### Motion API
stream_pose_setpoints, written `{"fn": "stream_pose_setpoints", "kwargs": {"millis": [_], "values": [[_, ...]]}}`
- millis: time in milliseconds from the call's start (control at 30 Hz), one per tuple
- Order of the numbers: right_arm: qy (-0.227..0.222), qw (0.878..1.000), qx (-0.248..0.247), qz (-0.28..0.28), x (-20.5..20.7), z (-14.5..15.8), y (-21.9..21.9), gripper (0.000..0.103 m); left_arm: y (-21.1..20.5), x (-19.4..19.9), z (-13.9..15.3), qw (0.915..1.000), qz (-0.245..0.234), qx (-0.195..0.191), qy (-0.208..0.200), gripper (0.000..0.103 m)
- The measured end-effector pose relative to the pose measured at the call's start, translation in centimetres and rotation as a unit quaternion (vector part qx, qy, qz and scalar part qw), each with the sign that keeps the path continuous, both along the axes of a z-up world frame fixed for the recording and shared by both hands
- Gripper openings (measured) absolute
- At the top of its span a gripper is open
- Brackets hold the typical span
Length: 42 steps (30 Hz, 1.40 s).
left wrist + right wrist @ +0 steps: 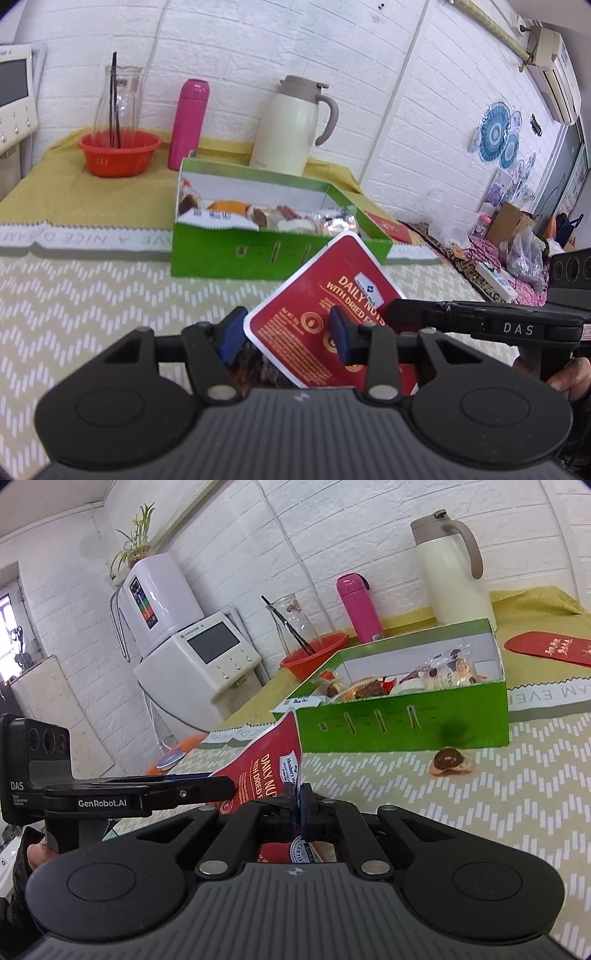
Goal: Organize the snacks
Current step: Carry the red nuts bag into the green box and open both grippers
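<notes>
Pinching the red "DAILY NUTS" packet (266,771), your right tongs (298,805) press its edge; your left tongs (284,334) clamp it too, before the green box (258,254)

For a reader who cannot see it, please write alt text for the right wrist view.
The right claw is shut on a red nut packet, with the left claw on it too. Behind stands an open green box of snacks, and one wrapped snack lies on the table.

Red nut packet (332,314); green box (258,254); pink flask (189,123); white-chevron tablecloth (74,314).
</notes>
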State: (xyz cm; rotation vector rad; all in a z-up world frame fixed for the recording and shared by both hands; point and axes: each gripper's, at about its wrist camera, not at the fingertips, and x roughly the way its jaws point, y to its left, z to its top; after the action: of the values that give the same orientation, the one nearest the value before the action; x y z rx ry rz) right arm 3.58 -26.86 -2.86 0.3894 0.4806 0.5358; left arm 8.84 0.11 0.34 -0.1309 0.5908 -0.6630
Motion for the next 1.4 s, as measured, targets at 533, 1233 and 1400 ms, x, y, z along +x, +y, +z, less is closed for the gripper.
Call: {"fn": "stream_pose_setpoints", "kwargs": {"millis": [533, 1233, 1400], "values": [[0.027, 0.995, 0.064, -0.076, 13.8, 0.4, -2.8, 0.006, -7.1, 14.7, 1.9, 0.9998, -0.018, 0.002, 0.003, 0.052], [0.036, 0.980, 0.116, -0.155, 16.4, -1.5, -6.3, 0.070, -4.4, 15.5, 2.5, 0.9971, 0.065, 0.019, -0.034, 0.073], [-0.018, 0.984, 0.097, -0.150, 14.1, 0.5, -6.3, 0.092, -3.2, 11.1, 2.8, 0.9960, 0.054, 0.043, -0.057, 0.074]]}}
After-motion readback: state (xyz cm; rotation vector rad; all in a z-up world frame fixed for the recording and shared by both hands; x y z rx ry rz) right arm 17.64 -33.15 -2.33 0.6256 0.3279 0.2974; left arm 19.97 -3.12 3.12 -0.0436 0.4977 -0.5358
